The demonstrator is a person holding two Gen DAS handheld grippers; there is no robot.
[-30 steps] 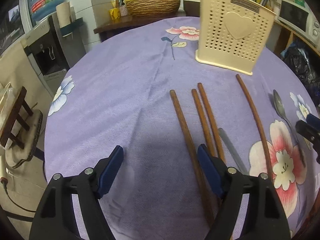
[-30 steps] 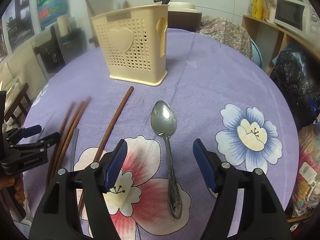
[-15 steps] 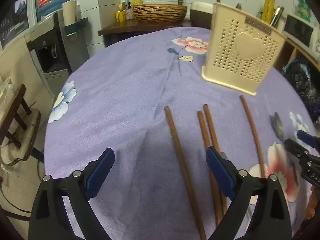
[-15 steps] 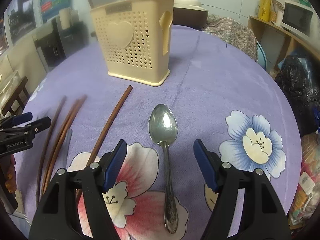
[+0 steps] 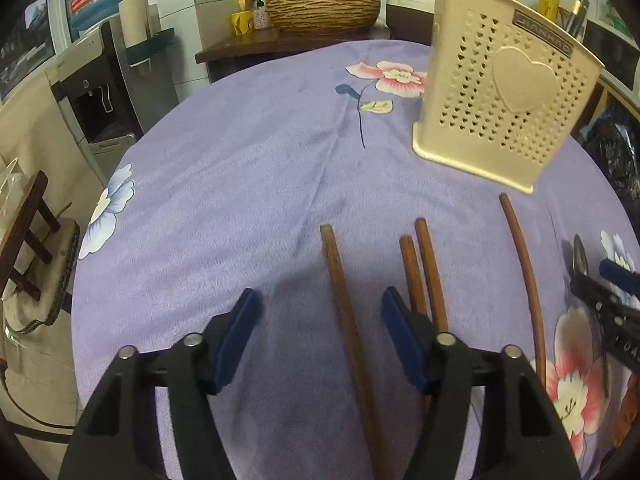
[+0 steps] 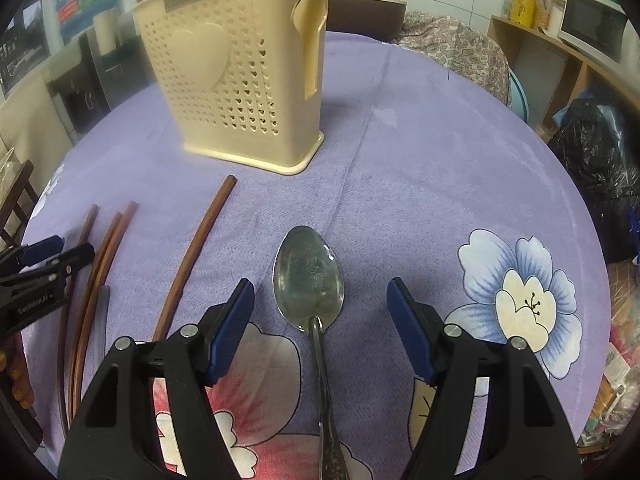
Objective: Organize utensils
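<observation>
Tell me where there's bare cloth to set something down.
Free: the wide stretch left of the leftmost chopstick, and right of the spoon, around the blue flower print. Crowded: between the utensil holder and both grippers.

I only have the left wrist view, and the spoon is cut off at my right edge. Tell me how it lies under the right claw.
Observer: The spoon lies flat between the fingers of the open right claw, its bowl pointing toward the holder. Neither pad touches it.
Operator: Give me the handle's direction.
Observer: The handle runs from the bowl back toward the camera, passing beside the red flower print.
Operator: Now report the holder's side I can't see.
Observer: Its right side wall has a tall spoon-shaped cutout.
</observation>
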